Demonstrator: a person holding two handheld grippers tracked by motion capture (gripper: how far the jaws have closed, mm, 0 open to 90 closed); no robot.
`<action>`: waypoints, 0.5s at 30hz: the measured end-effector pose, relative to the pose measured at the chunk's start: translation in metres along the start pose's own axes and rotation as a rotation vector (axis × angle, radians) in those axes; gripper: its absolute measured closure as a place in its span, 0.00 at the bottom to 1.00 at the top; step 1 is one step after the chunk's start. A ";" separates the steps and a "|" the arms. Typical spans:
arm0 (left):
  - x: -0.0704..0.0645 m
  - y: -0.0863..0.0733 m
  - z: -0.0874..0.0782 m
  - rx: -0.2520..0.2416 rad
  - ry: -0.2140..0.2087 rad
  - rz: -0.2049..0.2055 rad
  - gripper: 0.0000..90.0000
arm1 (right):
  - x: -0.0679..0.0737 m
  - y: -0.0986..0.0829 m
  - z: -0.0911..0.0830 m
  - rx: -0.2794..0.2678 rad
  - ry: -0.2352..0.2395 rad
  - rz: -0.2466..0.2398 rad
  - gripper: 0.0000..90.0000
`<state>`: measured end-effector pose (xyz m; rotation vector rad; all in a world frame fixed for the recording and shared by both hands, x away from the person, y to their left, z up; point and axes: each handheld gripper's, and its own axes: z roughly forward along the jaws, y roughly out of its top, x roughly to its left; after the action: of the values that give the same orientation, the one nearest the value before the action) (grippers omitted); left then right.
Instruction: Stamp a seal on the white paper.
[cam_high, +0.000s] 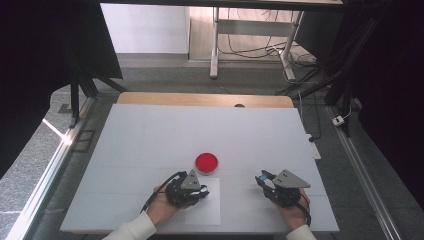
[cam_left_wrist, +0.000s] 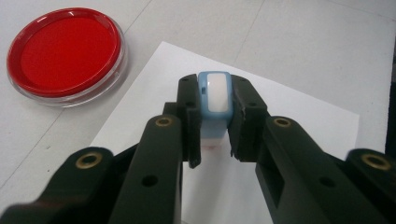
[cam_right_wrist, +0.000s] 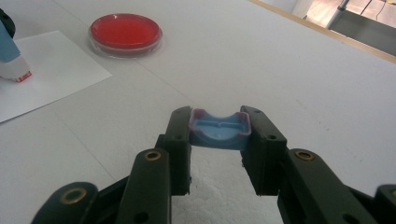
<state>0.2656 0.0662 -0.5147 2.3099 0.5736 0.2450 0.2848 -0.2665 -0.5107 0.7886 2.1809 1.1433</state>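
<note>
A blue and white stamp (cam_left_wrist: 214, 95) is held upright over a white sheet of paper (cam_left_wrist: 289, 121), with my left gripper (cam_left_wrist: 215, 116) shut on it. Its base looks to touch the sheet, with a faint red mark beside it. The round red ink pad (cam_left_wrist: 65, 49) lies just beyond the sheet. My right gripper (cam_right_wrist: 219, 135) is shut on the stamp's blue cap (cam_right_wrist: 219, 130), just above the table. The right gripper view also shows the stamp (cam_right_wrist: 9, 51) at far left on the paper (cam_right_wrist: 51, 70). From above, the left gripper (cam_high: 199, 192) sits beside the ink pad (cam_high: 206, 162), the right gripper (cam_high: 267, 181) further right.
A white board (cam_high: 150, 135) covers the table, with a wooden edge (cam_high: 205, 99) at the back. Metal rails (cam_high: 50, 165) run along both sides. A desk frame and cables (cam_high: 250, 50) stand on the floor beyond.
</note>
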 end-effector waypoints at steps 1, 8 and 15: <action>-0.001 0.000 0.000 0.003 0.005 0.007 0.85 | 0.000 0.000 0.000 -0.003 0.005 0.002 0.72; 0.002 0.000 -0.003 -0.027 -0.009 -0.013 0.85 | 0.000 0.000 0.000 -0.004 0.001 0.003 0.71; 0.002 0.000 -0.004 -0.039 -0.018 -0.006 0.85 | -0.001 0.000 0.000 -0.006 0.004 0.003 0.71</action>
<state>0.2655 0.0698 -0.5120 2.2698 0.5618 0.2307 0.2849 -0.2670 -0.5102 0.7881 2.1798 1.1534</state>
